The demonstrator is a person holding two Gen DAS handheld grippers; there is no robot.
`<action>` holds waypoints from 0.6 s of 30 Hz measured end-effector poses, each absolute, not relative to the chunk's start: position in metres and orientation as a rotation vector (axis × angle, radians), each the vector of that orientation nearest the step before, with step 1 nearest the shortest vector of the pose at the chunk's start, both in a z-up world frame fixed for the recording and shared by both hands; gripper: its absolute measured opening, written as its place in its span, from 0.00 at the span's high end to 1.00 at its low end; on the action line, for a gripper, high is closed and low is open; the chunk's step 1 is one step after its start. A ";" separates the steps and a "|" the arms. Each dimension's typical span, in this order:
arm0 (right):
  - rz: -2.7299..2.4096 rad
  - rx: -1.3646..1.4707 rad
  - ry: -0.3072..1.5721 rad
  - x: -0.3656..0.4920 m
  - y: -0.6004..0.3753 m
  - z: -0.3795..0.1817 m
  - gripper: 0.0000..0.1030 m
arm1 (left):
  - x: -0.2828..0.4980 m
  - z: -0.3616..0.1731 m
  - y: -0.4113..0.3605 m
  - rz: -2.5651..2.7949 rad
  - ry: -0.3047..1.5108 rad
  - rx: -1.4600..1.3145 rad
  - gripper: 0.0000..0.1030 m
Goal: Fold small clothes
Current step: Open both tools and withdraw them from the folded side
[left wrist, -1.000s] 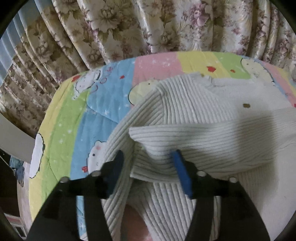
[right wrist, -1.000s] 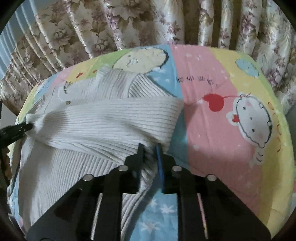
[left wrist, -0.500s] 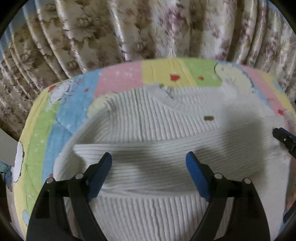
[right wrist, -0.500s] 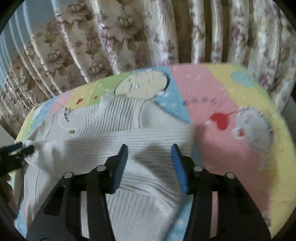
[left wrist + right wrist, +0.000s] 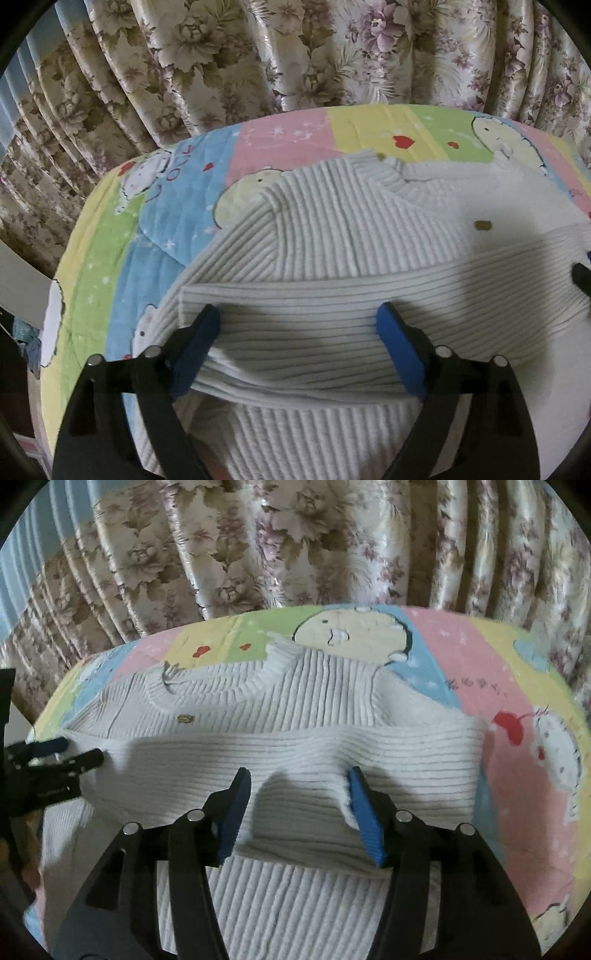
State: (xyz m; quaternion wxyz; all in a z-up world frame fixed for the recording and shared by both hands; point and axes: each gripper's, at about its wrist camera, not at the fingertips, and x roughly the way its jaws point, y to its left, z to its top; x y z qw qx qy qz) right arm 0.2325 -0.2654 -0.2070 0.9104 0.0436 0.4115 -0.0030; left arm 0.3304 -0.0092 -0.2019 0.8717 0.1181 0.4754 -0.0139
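The white ribbed sweater (image 5: 369, 236) lies flat on the cartoon-print bed cover (image 5: 147, 229), collar toward the upper part of both frames and hem under the cameras. A folded band of knit (image 5: 295, 760) runs side to side across the middle of each frame, its long axis crossing both tools. The left tool (image 5: 297, 332) hangs spread over the band's left end, pinching nothing. The right tool (image 5: 299, 805) is also spread, straddling the band nearer its right end, one blue pad brushing a raised pucker. Each tool sits nearest its own end, so the next fold likely starts from the hem below.
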 end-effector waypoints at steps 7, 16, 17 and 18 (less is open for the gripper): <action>-0.079 0.014 0.876 0.218 -0.318 -0.214 0.55 | 0.335 -0.204 0.004 -0.020 0.999 0.235 0.04; -0.015 0.126 0.815 0.203 -0.316 -0.187 0.53 | 0.309 -0.184 -0.012 -0.024 1.012 0.186 0.04; 0.017 0.116 0.823 0.205 -0.304 -0.188 0.53 | 0.304 -0.184 -0.016 -0.035 1.017 0.181 0.04; 0.043 0.113 0.831 0.208 -0.294 -0.190 0.53 | 0.301 -0.185 -0.020 -0.041 1.020 0.185 0.04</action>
